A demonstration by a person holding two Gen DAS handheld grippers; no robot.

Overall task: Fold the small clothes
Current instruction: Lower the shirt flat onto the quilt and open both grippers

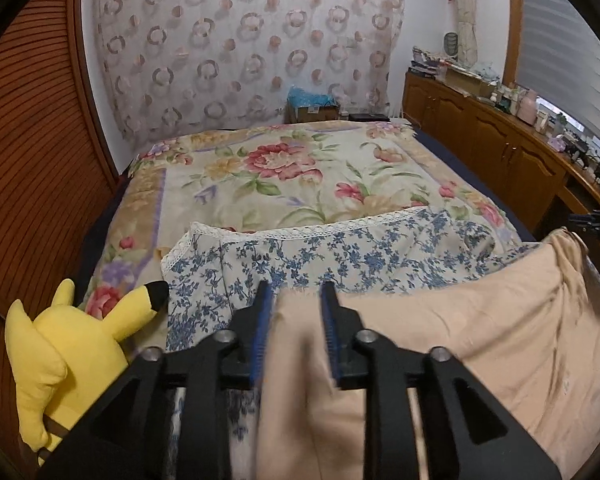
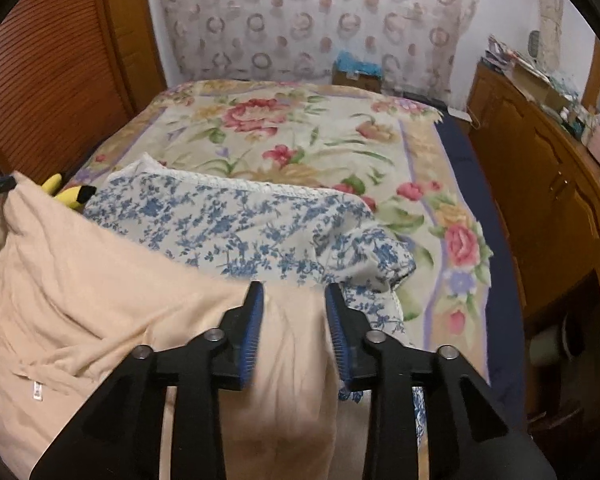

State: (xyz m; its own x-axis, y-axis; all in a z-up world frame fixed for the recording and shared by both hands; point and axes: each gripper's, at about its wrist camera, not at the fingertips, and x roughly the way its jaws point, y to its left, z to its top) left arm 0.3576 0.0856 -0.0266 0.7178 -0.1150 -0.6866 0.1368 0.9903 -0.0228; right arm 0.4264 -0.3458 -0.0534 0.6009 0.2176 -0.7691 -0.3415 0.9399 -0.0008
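- Both views are moderately lit by soft, even indoor light; colours look slightly washed and grainy.
- In the left wrist view the window blind (image 1: 556,40) at the right glows pale, the brightest area, and looks to be a light source.
- Shadows are faint; only shallow folds darken the peach cloth (image 1: 480,332).
- Fisheye distortion bends the wardrobe (image 1: 32,152) and cabinet (image 2: 540,184); black vignette fills the corners.
- The cloth nearest each lens is blurred, and the right wrist view is softer overall.
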